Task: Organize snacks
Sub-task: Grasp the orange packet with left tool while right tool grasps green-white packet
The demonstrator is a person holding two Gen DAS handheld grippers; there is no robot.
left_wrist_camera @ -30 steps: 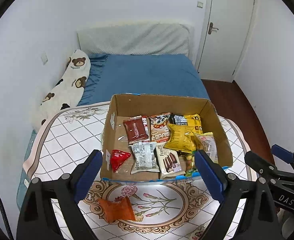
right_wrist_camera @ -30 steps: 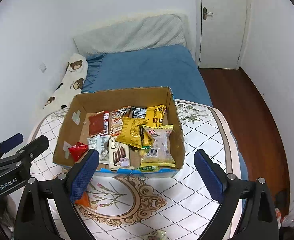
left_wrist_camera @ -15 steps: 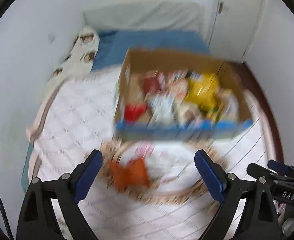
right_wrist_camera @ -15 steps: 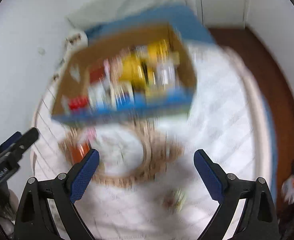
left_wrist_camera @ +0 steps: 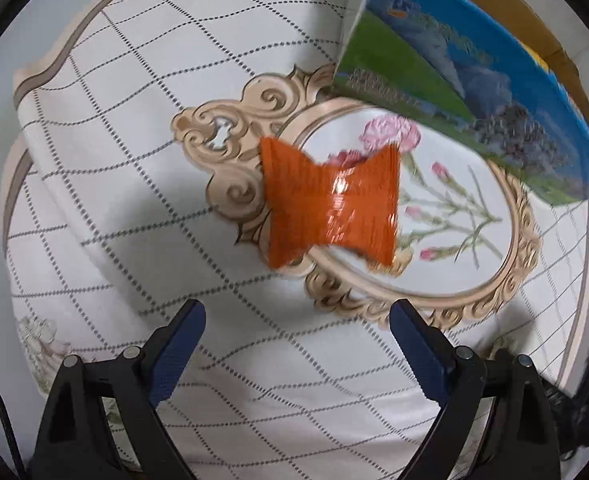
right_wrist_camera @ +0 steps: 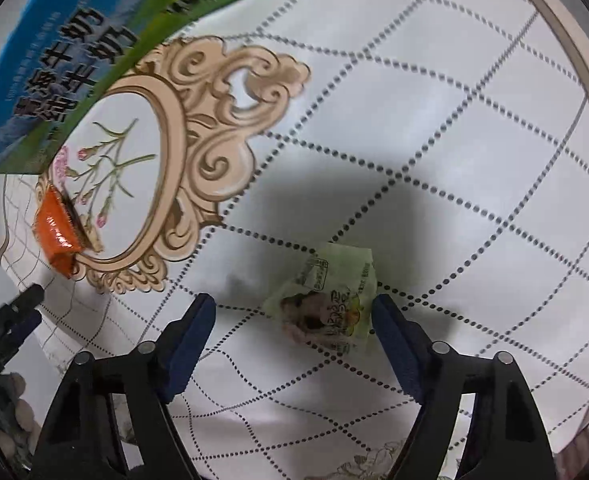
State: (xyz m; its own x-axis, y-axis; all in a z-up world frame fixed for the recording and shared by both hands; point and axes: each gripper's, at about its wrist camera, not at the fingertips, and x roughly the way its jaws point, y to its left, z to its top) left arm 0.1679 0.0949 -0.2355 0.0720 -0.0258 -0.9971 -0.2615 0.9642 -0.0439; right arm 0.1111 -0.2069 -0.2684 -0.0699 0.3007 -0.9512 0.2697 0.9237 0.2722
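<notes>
An orange snack packet [left_wrist_camera: 330, 202] lies on the patterned tablecloth, just ahead of my open left gripper [left_wrist_camera: 296, 330]. It also shows at the left in the right wrist view [right_wrist_camera: 56, 232]. A pale green snack packet [right_wrist_camera: 326, 300] lies on the cloth between the fingers of my open right gripper [right_wrist_camera: 292, 314], close to the right finger. The cardboard snack box with a blue and green printed side [left_wrist_camera: 466, 76] stands behind the orange packet; it also shows in the right wrist view [right_wrist_camera: 74, 52].
The white tablecloth with dotted diamond lines and an ornate floral oval [left_wrist_camera: 454, 216] covers the table. The table's rim [right_wrist_camera: 566, 40] curves along the right. The left gripper's tip [right_wrist_camera: 10, 320] shows at the lower left of the right wrist view.
Both grippers have dropped down close to the tablecloth. The left one now faces the orange packet, and the right one straddles the green packet. The box's contents are out of view.
</notes>
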